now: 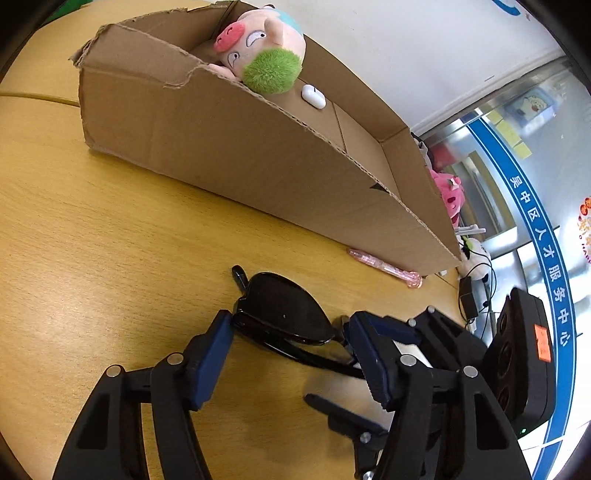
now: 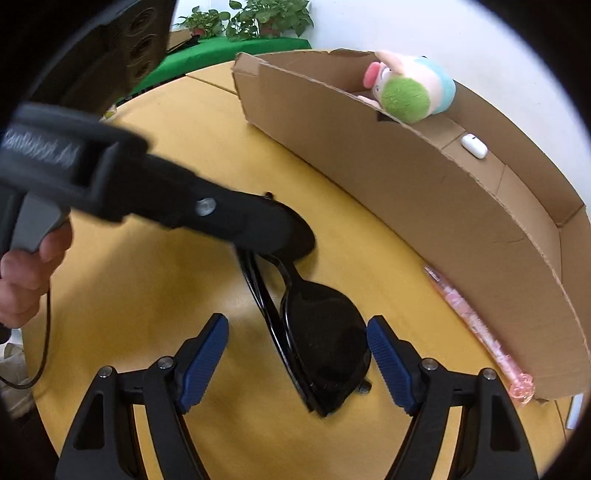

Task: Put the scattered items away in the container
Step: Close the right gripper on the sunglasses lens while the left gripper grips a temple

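Observation:
Black sunglasses (image 1: 284,306) lie folded on the wooden table, in front of the cardboard box (image 1: 221,147). My left gripper (image 1: 290,332) has one lens between its blue pads, which touch the frame at both ends. In the right wrist view that gripper (image 2: 280,229) covers the far lens of the sunglasses (image 2: 325,339). My right gripper (image 2: 297,358) stands open around the near lens, with a gap at its left pad. The box (image 2: 369,166) holds a pig plush (image 2: 413,88) and a white earbud case (image 2: 474,146). A pink pen (image 2: 472,325) lies along the box's front wall.
A hand (image 2: 26,273) holds the left gripper's handle. The right gripper's black housing (image 1: 517,354) hangs at the right. Pink and white plush toys (image 1: 450,192) and a cable lie beyond the box's end. Potted plants (image 2: 258,18) and green cloth stand behind the table.

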`<state>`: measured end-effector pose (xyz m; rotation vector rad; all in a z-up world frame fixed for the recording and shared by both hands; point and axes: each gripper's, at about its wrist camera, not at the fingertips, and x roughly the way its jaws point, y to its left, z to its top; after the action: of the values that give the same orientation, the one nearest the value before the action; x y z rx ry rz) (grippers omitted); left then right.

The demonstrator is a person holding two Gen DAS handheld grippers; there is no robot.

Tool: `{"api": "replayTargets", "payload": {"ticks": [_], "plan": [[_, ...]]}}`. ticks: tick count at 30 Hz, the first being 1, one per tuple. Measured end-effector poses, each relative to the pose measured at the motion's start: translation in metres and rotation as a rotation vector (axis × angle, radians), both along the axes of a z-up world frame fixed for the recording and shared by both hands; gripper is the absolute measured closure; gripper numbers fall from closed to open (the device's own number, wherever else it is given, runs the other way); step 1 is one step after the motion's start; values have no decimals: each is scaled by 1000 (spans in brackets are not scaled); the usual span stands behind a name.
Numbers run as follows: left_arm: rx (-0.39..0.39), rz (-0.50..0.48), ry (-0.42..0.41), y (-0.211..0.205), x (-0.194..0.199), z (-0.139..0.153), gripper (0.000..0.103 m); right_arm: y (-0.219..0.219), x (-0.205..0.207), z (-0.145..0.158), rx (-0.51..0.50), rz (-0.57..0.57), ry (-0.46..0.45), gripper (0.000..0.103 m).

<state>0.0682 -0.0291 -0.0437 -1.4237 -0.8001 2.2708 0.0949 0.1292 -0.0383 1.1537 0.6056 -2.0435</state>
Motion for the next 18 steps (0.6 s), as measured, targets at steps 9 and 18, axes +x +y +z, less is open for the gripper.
{"api": "replayTargets", "payload": {"ticks": [9, 18], "plan": [[25, 11, -33, -9, -9, -6, 67, 6, 23, 5, -21, -77, 26, 44], [3, -4, -10, -3, -4, 10, 71, 11, 40, 10, -46, -130, 69, 60]]}}
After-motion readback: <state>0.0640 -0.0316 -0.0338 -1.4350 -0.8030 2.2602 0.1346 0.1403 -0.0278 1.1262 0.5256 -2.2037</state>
